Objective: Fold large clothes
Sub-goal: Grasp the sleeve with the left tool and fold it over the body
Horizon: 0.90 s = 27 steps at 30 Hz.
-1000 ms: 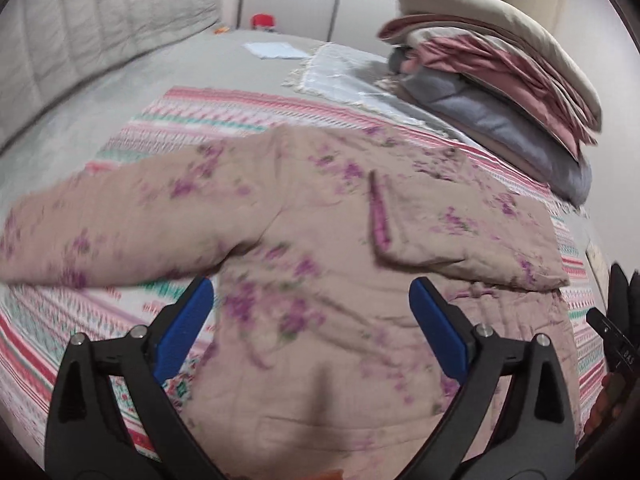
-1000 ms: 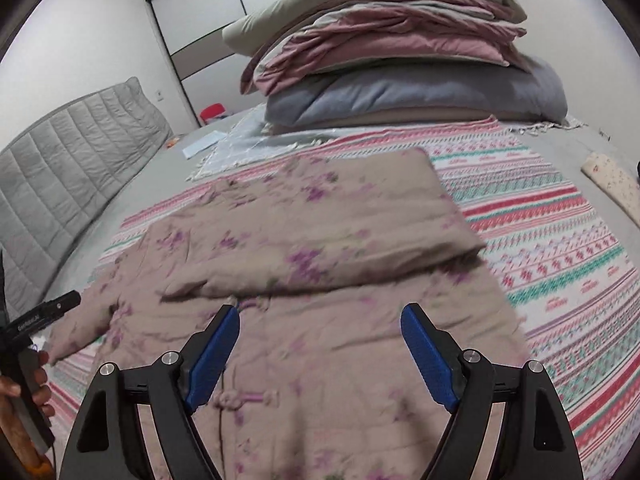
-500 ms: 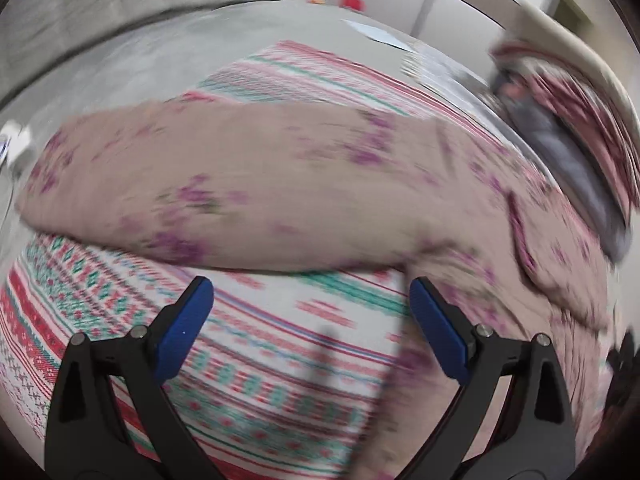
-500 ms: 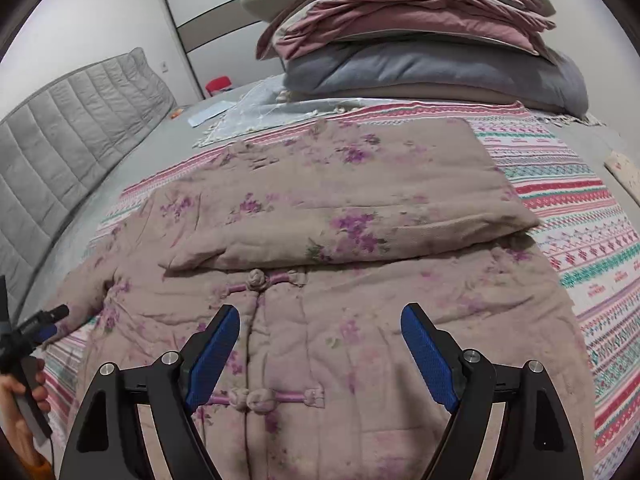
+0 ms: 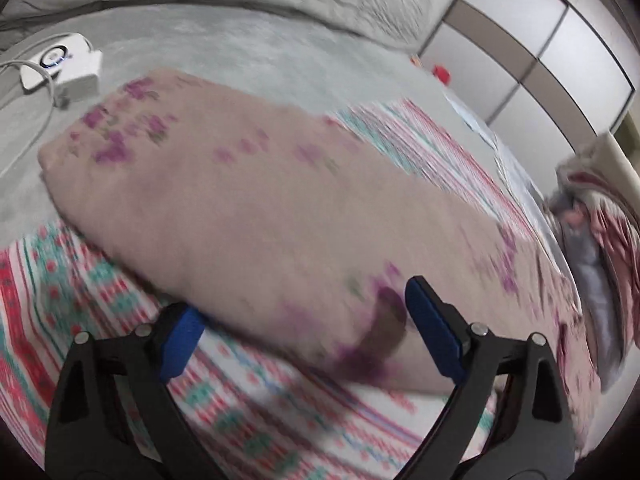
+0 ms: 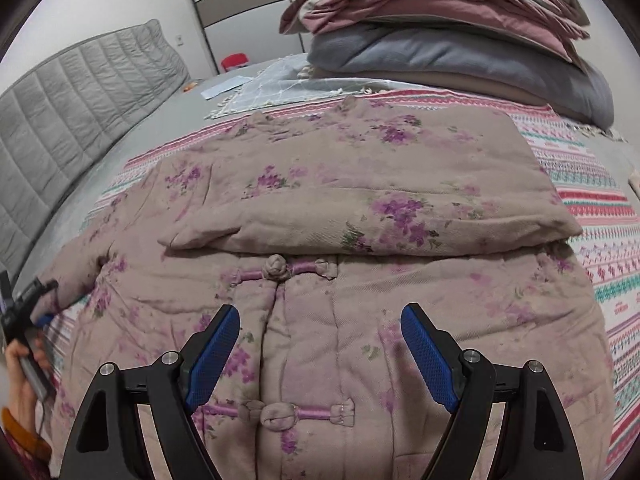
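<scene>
A padded pink-beige jacket with purple flowers lies front up on a striped blanket. Its right sleeve is folded across the chest. Its left sleeve stretches out flat toward the bed's edge. My left gripper is open, its fingers straddling the lower edge of that sleeve near the armpit. It also shows in the right wrist view at the far left. My right gripper is open and empty above the jacket's button front.
A stack of folded quilts and pillows sits at the far right of the bed. A white device with a cable lies on the grey bed surface beyond the sleeve end. A grey padded headboard is on the left.
My left gripper has swung left from the jacket body to the outstretched left sleeve and come down close to it. My right gripper has moved closer over the jacket front.
</scene>
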Tool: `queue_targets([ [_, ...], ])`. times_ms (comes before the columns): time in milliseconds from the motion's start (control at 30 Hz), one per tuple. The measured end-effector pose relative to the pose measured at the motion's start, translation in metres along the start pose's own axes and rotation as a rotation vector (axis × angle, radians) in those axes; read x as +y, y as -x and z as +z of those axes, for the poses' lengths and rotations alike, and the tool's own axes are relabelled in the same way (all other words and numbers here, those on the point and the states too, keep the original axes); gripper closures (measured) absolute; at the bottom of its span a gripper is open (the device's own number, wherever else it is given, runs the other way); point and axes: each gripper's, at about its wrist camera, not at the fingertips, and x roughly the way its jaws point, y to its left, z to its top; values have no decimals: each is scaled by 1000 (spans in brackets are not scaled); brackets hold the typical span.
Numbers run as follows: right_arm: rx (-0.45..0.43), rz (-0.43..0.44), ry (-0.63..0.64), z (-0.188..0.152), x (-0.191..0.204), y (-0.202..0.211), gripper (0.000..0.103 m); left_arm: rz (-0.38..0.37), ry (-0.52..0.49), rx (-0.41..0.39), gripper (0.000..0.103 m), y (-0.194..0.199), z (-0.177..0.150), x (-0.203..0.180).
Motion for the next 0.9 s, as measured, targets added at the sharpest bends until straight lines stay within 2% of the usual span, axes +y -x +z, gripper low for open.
queue_targets([
  [100, -13, 23, -67, 1, -8, 1, 19, 2, 6, -38, 10, -3, 11, 7],
  [167, 5, 50, -92, 1, -10, -1, 19, 19, -16, -67, 13, -2, 18, 3],
  [233, 4, 69, -104, 3, -11, -1, 19, 70, -7, -65, 38, -6, 26, 4],
  [267, 0, 72, -109, 4, -11, 0, 19, 82, 9, -67, 45, -5, 28, 10],
  [333, -4, 73, -114, 5, -12, 1, 19, 81, 58, -61, 75, -5, 36, 17],
  [400, -2, 71, -119, 4, -12, 2, 19, 57, 78, -74, 81, 2, 40, 14],
  [500, -1, 73, -100, 5, -10, 4, 19, 51, 14, -137, 86, 23, 48, -11],
  [567, -13, 57, -86, 6, -8, 6, 19, 16, -34, -166, 87, 38, 55, -37],
  [700, -21, 55, -102, 6, -10, 7, 19, -123, -143, -206, 89, 77, 51, -95],
  [800, -29, 56, -108, 8, -12, 10, 19, -241, -248, -221, 89, 103, 34, -149],
  [900, -35, 46, -107, 9, -14, 11, 19, -324, -343, -210, 89, 115, 18, -201],
])
